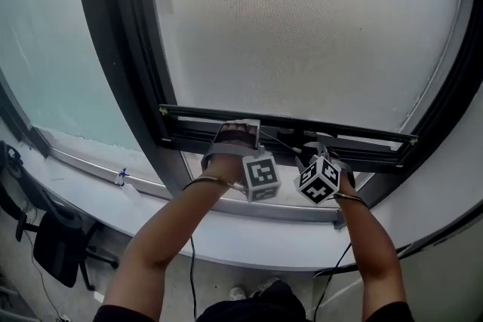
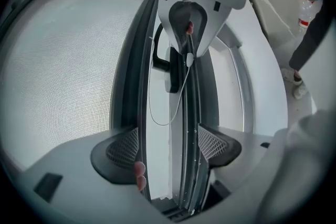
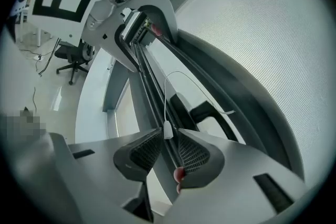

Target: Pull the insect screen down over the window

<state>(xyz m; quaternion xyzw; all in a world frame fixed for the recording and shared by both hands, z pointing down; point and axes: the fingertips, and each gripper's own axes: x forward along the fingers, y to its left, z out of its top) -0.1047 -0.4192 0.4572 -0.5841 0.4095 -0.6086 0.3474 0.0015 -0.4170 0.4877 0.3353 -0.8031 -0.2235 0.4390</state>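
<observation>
At the window, the insect screen (image 1: 302, 26) hangs most of the way down. Its dark bottom bar (image 1: 370, 143) runs straight across between the side tracks of the dark window frame (image 1: 121, 72). A narrow strip of opening shows between the bar and the frame's lower edge. The white sill (image 1: 249, 241) lies below, curved, smooth and bare. Both forearms reach over the sill.

The screen is fine grey mesh, flat and taut. The bar is slim dark metal with long parallel rails and a black handle (image 2: 170, 68) at mid-span.

The left hand-held gripper (image 2: 168, 131) straddles the bar with its jaws wide. The ribbed black pads (image 2: 126, 147) sit against both outer rails, so it is grasping the bar.

The right hand-held gripper (image 3: 169, 132) sits just beside it on the same bar. Its jaws are narrowly apart and not clamped. A thin white cord (image 3: 173, 81) loops down to a small white pull (image 3: 167, 130), which sits between the pad tips.

Marker cubes (image 1: 260, 176) face up, close together. An office chair (image 1: 56, 245) stands on the floor to the left, well clear.
</observation>
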